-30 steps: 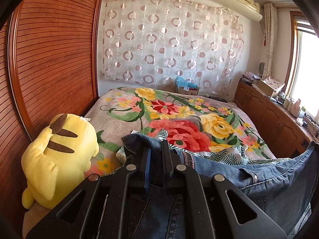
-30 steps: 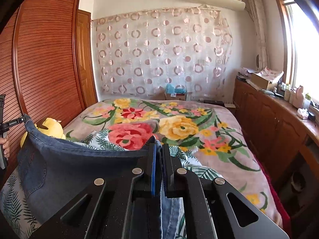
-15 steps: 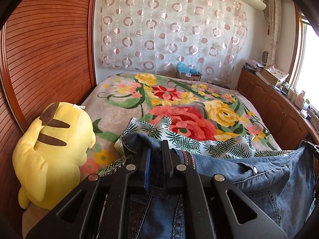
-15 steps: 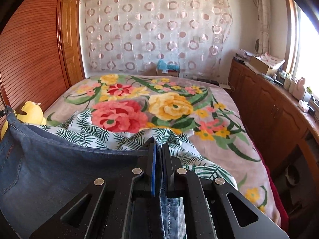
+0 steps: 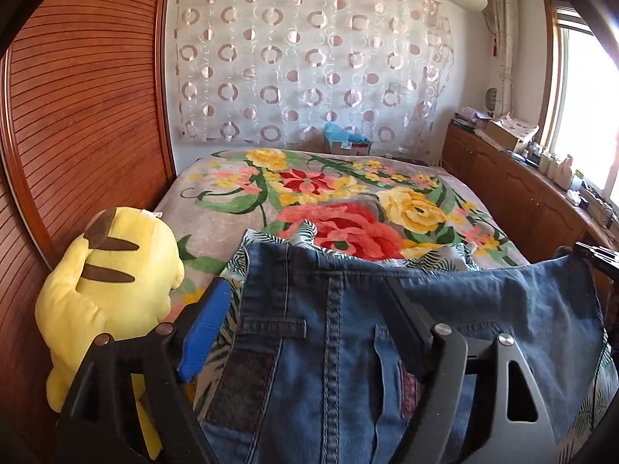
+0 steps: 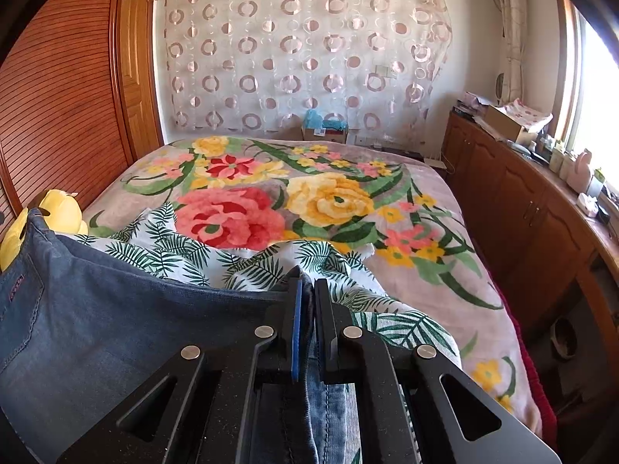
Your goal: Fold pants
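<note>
Blue denim pants (image 5: 445, 309) lie spread at the near end of the bed, waistband toward the far side. My left gripper (image 5: 305, 290) is open, its jaws wide apart on either side of the waistband's left corner, with the denim lying loose between them. My right gripper (image 6: 305, 284) is shut on the right corner of the pants (image 6: 116, 317) and holds that edge slightly raised. The right gripper also shows at the right edge of the left wrist view (image 5: 595, 255).
A yellow plush toy (image 5: 112, 282) sits at the bed's left edge by the wooden wardrobe (image 5: 77, 116). A leaf-print cloth (image 6: 232, 259) lies under the pants on the floral blanket (image 6: 329, 201). Wooden cabinets (image 6: 522, 208) line the right side.
My left gripper has opened and let go of the waistband corner. Both grippers have come down toward the bed, and the pants now lie lower and flatter.
</note>
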Tool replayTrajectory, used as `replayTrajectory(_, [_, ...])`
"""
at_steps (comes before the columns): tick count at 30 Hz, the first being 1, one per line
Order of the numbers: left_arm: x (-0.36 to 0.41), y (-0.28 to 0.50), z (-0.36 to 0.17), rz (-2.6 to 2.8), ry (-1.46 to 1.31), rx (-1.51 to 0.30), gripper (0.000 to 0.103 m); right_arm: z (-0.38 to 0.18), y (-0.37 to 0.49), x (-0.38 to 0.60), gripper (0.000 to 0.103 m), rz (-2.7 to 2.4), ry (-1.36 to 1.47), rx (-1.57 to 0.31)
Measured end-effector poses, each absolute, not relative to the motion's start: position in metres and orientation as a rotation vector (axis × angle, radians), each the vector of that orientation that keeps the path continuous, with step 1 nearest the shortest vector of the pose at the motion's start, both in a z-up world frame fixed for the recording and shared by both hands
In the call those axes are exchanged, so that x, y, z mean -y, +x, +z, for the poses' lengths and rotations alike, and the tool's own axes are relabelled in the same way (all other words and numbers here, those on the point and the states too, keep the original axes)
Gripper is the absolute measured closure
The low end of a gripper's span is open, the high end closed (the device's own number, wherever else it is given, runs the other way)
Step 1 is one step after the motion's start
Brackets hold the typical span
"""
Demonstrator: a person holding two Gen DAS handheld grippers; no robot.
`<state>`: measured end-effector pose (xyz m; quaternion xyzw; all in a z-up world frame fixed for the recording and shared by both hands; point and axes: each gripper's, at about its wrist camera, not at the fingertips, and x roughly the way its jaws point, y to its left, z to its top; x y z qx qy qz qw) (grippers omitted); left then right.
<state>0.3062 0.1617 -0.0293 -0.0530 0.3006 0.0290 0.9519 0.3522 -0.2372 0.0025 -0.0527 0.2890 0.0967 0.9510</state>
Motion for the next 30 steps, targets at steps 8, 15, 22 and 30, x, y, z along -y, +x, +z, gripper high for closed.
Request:
replayTrajectory(8, [-0.149, 0.269, -0.045, 0.049, -0.076, -0.655, 0.022, 0.003, 0.324, 0.262, 0.08, 0.191, -0.054, -0.611])
replayTrajectory(15, [-0.136, 0.241, -0.055, 0.02, -0.048, -0.677, 0.022, 0.002, 0.275, 0.287, 0.067, 0.211, -0.023, -0.675])
replayTrajectory(22, [-0.136, 0.23, -0.066, 0.027, -0.047, -0.702, 0.022, -0.006, 0.244, 0.293, 0.053, 0.249, -0.012, -0.753])
replayTrajectory(30, [-0.141, 0.222, -0.077, 0.021, -0.058, -0.722, 0.022, -0.027, 0.244, 0.282, 0.053, 0.193, -0.013, -0.857])
